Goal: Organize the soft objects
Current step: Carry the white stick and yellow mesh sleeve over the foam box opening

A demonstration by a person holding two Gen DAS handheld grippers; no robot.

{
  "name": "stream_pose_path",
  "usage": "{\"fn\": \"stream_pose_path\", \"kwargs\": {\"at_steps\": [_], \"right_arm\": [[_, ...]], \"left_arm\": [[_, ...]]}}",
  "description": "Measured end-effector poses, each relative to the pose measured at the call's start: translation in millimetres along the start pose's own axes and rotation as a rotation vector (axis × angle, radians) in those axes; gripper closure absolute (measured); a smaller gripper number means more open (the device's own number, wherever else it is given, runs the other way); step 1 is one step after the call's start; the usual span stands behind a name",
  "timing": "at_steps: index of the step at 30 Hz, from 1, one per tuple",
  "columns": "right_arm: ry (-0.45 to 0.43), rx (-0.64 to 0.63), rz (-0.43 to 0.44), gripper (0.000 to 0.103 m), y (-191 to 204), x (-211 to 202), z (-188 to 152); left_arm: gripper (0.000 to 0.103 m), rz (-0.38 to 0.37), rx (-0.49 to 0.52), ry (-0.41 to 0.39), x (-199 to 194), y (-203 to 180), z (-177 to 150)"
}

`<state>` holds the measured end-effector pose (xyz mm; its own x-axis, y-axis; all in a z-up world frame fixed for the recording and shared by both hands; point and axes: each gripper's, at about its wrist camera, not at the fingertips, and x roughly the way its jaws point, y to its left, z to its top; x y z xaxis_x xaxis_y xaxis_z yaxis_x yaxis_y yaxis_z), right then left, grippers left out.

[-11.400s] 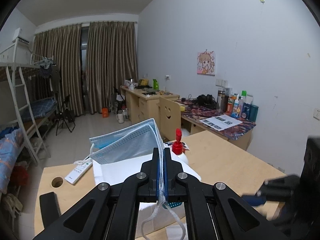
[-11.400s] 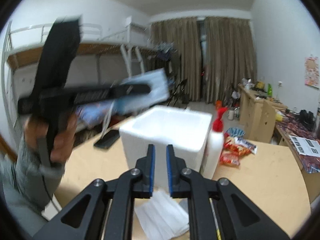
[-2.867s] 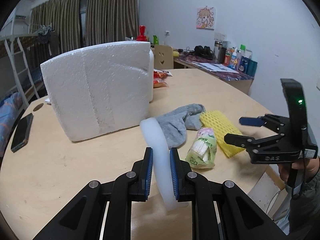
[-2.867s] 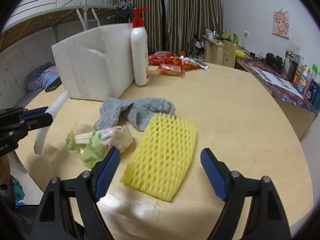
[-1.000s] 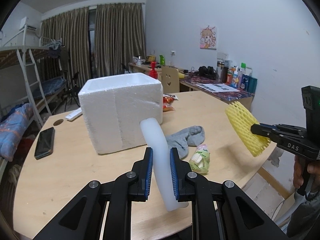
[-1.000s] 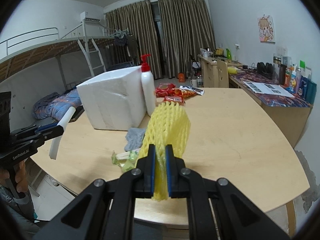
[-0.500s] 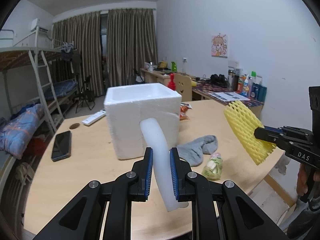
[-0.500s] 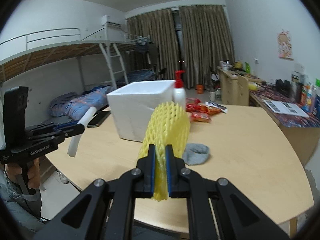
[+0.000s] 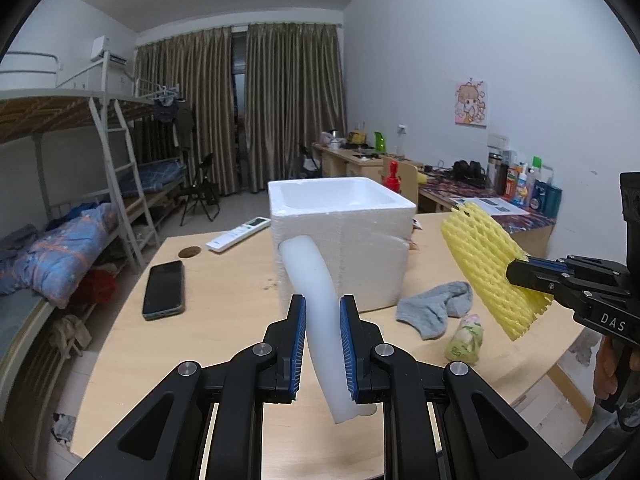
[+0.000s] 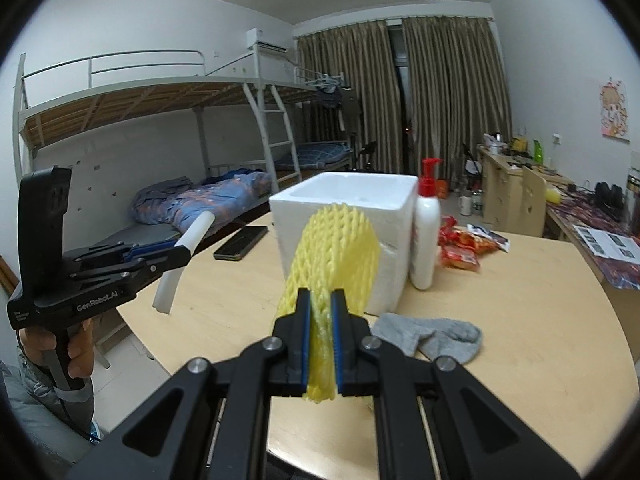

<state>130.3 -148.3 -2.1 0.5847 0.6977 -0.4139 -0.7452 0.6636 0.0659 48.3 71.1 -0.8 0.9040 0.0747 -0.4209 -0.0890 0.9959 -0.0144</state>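
My left gripper (image 9: 322, 308) is shut on a curved white foam strip (image 9: 316, 280), held up in front of the open white foam box (image 9: 340, 236). My right gripper (image 10: 321, 304) is shut on a yellow foam net sleeve (image 10: 334, 248), raised above the table before the same foam box (image 10: 348, 220). The yellow sleeve (image 9: 488, 268) also shows at the right of the left wrist view, and the white strip (image 10: 182, 256) at the left of the right wrist view. A grey sock (image 9: 436, 308) and a small green packet (image 9: 466, 338) lie on the table.
On the round wooden table (image 9: 216, 304) lie a black phone (image 9: 164, 290) and a white remote (image 9: 238, 234). A white pump bottle (image 10: 426, 236) and red snack packets (image 10: 460, 248) stand beside the box. A bunk bed (image 10: 200, 140) is left, desks (image 9: 472, 192) right.
Both grippers have risen and drawn back with their loads, so the box's open top now shows. The grips have not changed.
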Motion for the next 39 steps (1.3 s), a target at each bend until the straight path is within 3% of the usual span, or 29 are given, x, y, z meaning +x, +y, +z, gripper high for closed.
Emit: {"fn": "stream_pose_path", "kwargs": {"at_steps": [10, 39], "right_arm": [[-0.019, -0.015, 0.046, 0.091, -1.5, 13.6, 13.3], [-0.059, -0.018, 0.014, 0.091, -20.3, 33.9, 71.8]], "left_arm": [[0.085, -0.015, -0.023, -0.008, 6.1, 10.6, 14.8], [0.085, -0.094, 0.044, -0.035, 45.6, 2.5, 88.7]]}}
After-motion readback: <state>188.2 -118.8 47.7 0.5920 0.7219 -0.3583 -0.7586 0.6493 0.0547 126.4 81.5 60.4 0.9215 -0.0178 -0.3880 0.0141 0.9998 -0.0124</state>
